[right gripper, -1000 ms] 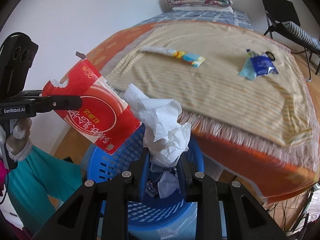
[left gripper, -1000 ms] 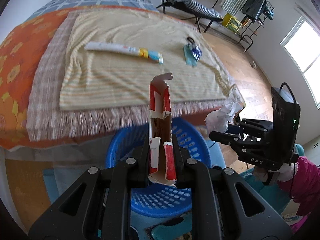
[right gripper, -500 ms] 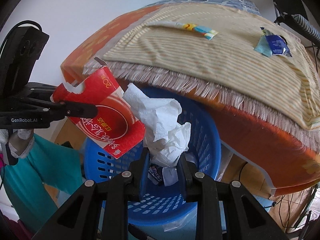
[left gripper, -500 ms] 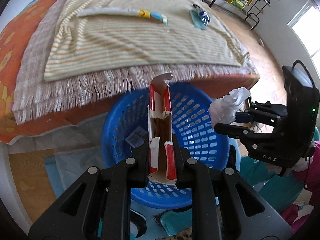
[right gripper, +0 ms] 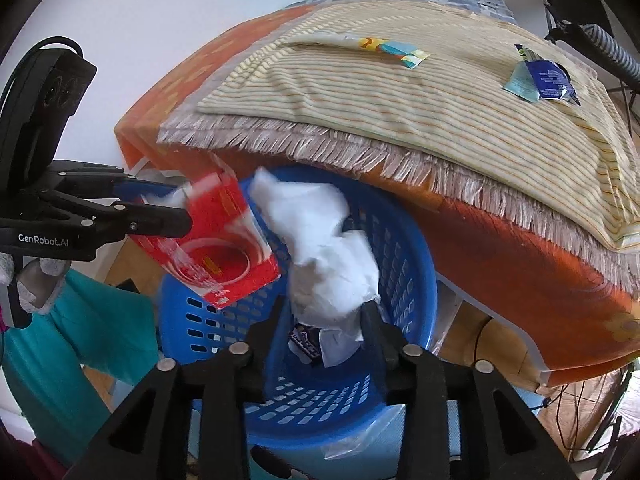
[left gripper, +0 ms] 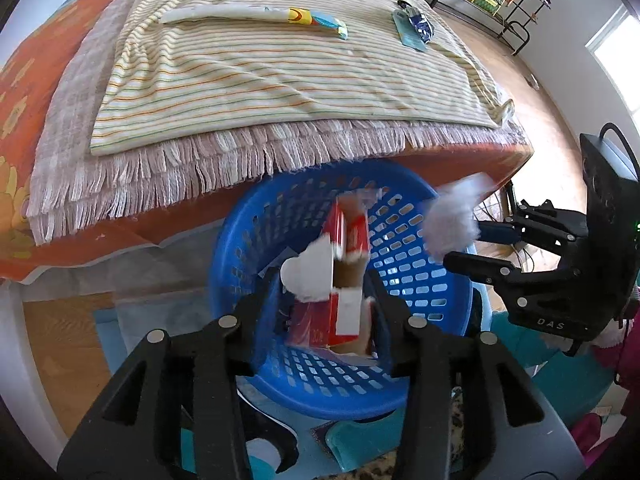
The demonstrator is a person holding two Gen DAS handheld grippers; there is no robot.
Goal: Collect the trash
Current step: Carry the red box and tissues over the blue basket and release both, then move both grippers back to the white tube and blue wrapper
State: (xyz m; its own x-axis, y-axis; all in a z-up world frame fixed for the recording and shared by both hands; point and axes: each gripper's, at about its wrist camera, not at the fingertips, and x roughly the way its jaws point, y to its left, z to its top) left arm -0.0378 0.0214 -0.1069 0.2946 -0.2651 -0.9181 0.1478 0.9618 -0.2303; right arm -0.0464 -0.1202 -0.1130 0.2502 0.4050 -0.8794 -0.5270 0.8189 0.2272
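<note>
My left gripper [left gripper: 324,300] has its jaws spread wide over the blue basket [left gripper: 240,248]. The torn red carton [left gripper: 348,280] is motion-blurred between them, loose and dropping. In the right wrist view the carton [right gripper: 216,248] is off the left gripper's fingertips [right gripper: 176,222]. My right gripper [right gripper: 324,320] is also spread wide, and the crumpled white tissue [right gripper: 324,248] sits blurred between its fingers above the basket [right gripper: 404,264]. In the left wrist view the tissue [left gripper: 452,220] is at the right gripper's tips [left gripper: 468,248].
A striped cloth [left gripper: 280,64] covers the bed above the basket. A long flat wrapper [left gripper: 256,14] and a blue packet [left gripper: 416,26] lie on it. Small trash lies in the basket bottom [right gripper: 308,340]. Chair and racks stand on the wooden floor far right.
Both grippers moved down over the basket, then opened. The carton and the tissue, held tight before, are now loose and blurred, falling toward the basket.
</note>
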